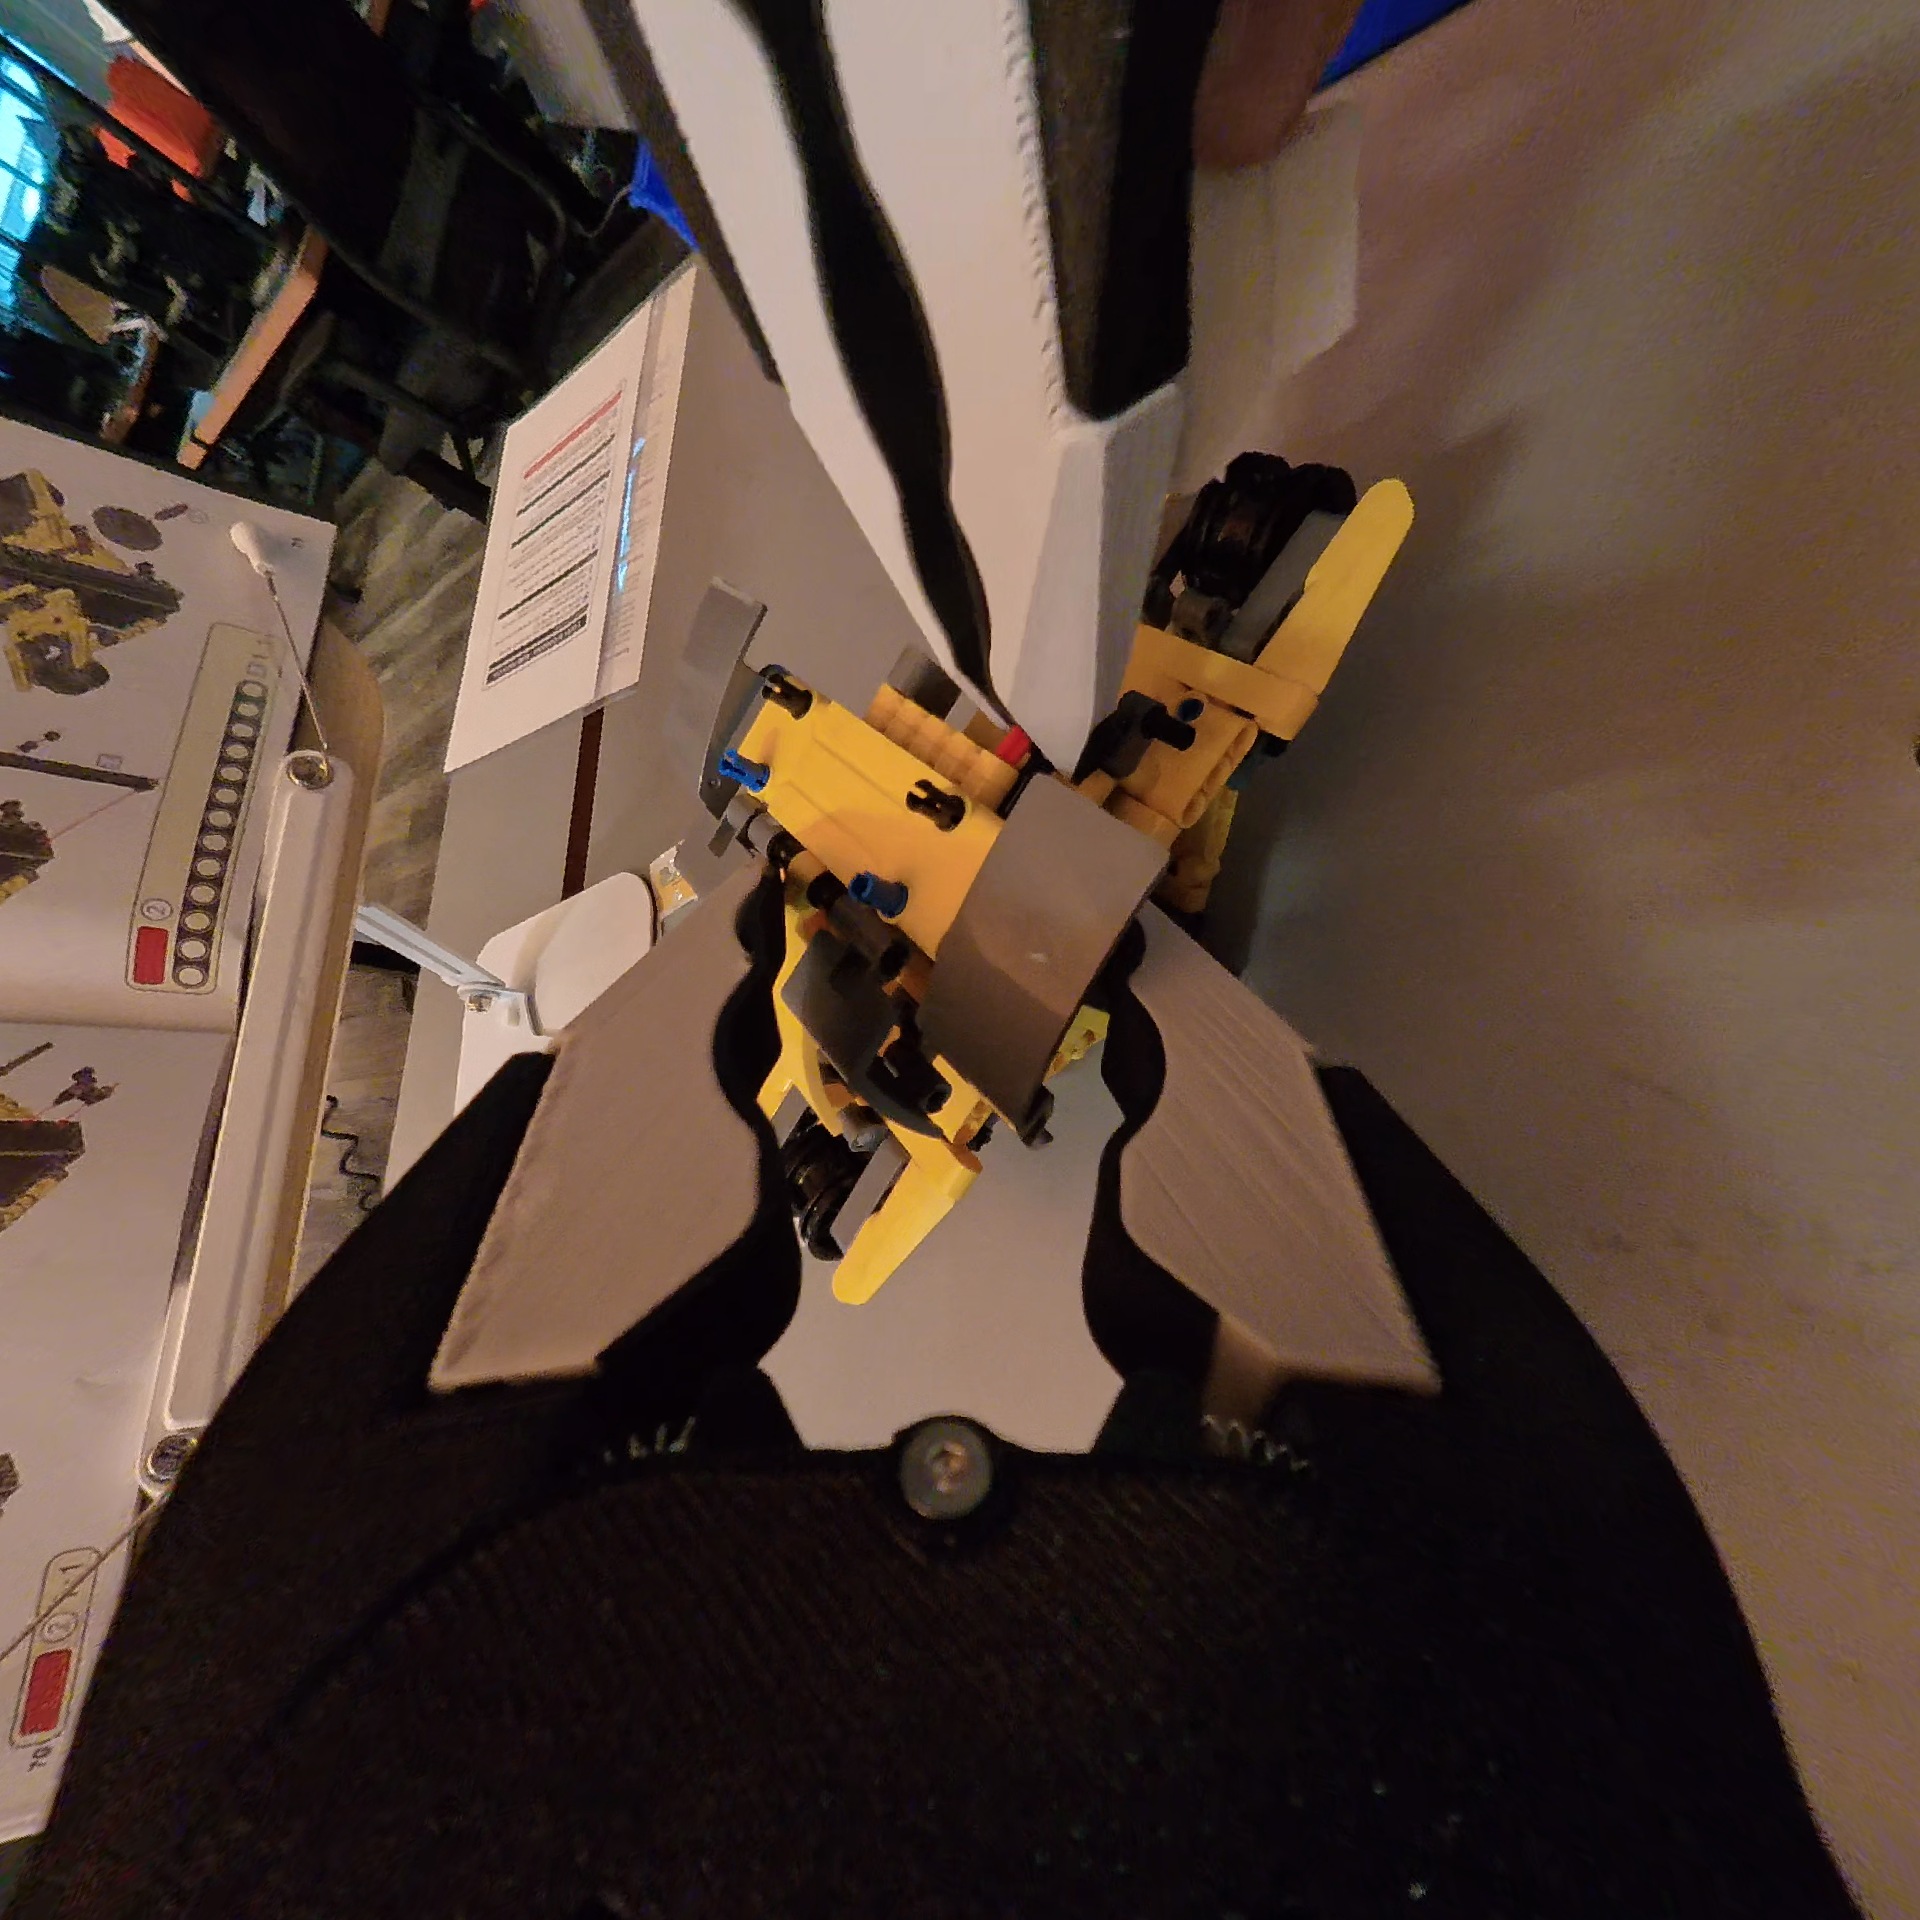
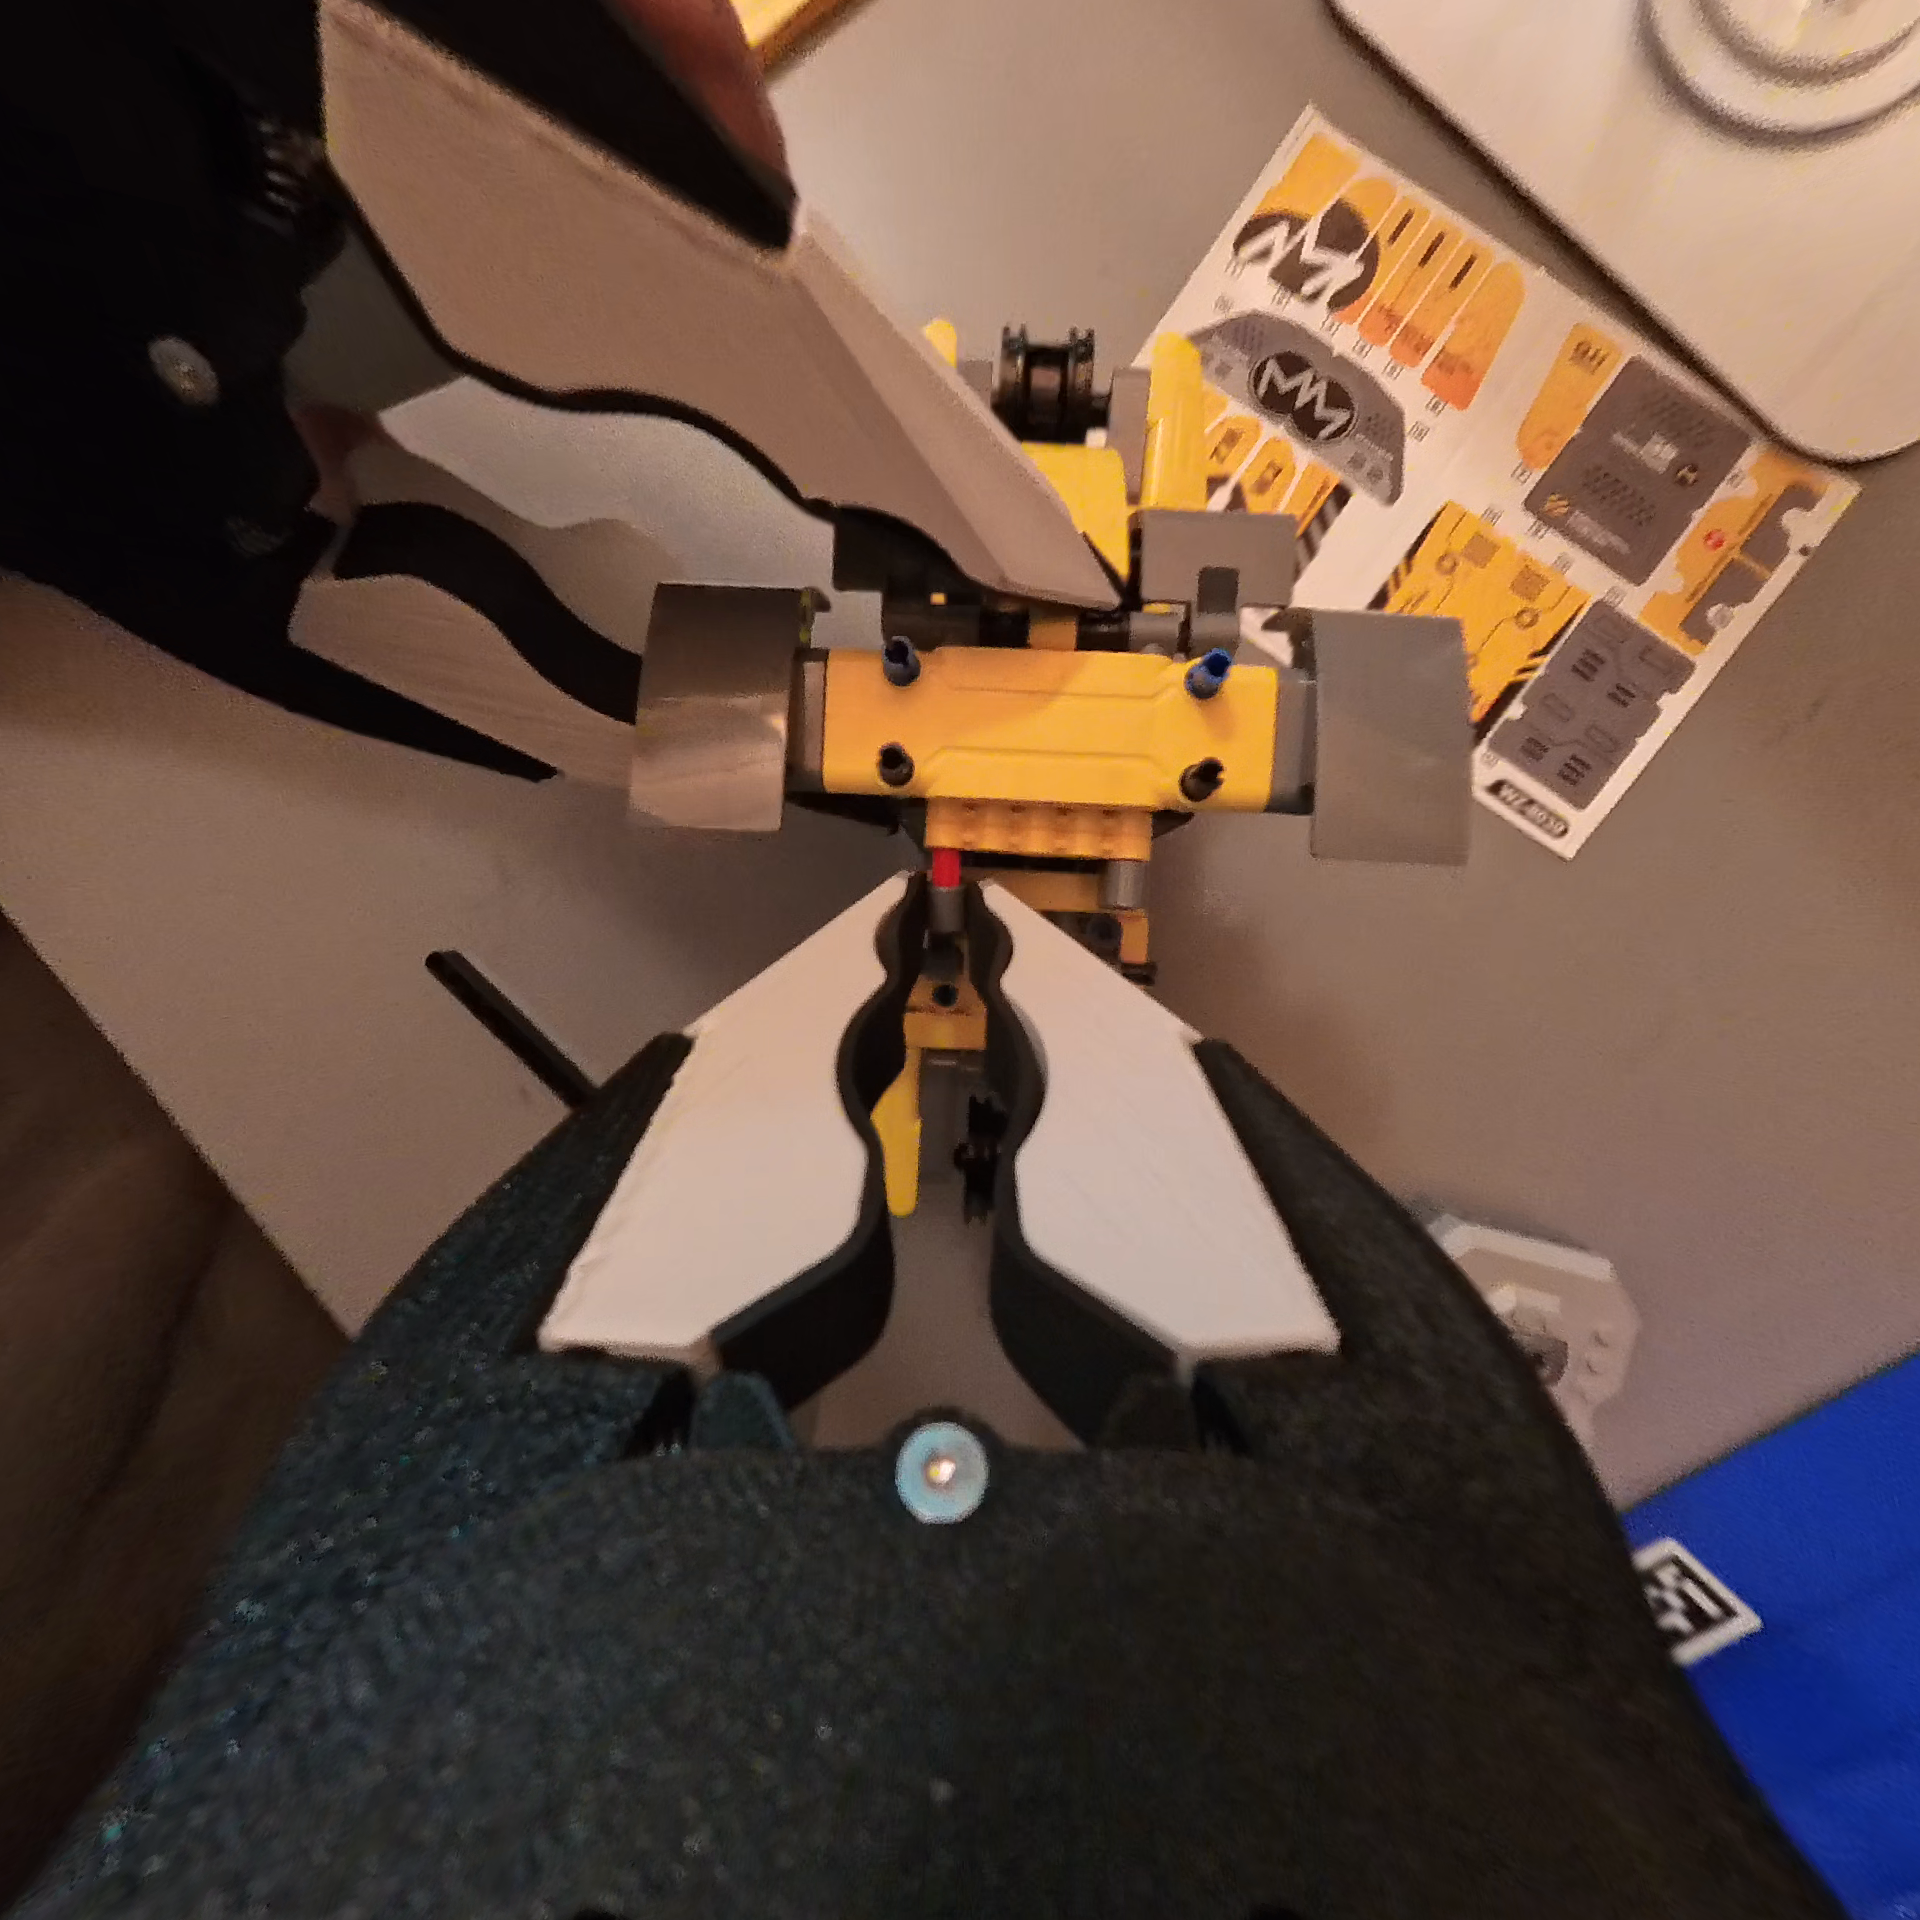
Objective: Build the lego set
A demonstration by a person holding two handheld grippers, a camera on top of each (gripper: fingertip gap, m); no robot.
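A yellow and grey brick vehicle model [image 1: 883,790] with grey fenders and black wheels is held in the air over a grey table. My left gripper [image 1: 951,925] is shut on the model's body, one finger on each side. In the right wrist view the model [image 2: 1039,727] faces me, and the left gripper's fingers [image 2: 727,416] reach in from the upper left. My right gripper [image 2: 945,888] is shut on a red-tipped pin [image 2: 945,864] that sticks out of the model's underside. In the left wrist view the right gripper [image 1: 1029,727] comes down from above onto that pin [image 1: 1013,743].
An open instruction booklet [image 1: 104,831] and a printed sheet on a stand [image 1: 561,561] are at the left. A sticker sheet [image 2: 1455,468], a white tray [image 2: 1662,156], a black axle [image 2: 499,1018], a grey part [image 2: 1538,1309] and a blue mat [image 2: 1818,1662] lie on the table. Only a small space, under 4 cm, lies between the two pairs of fingers. The left tips stand about 15 cm off the black axle [image 2: 499,1018].
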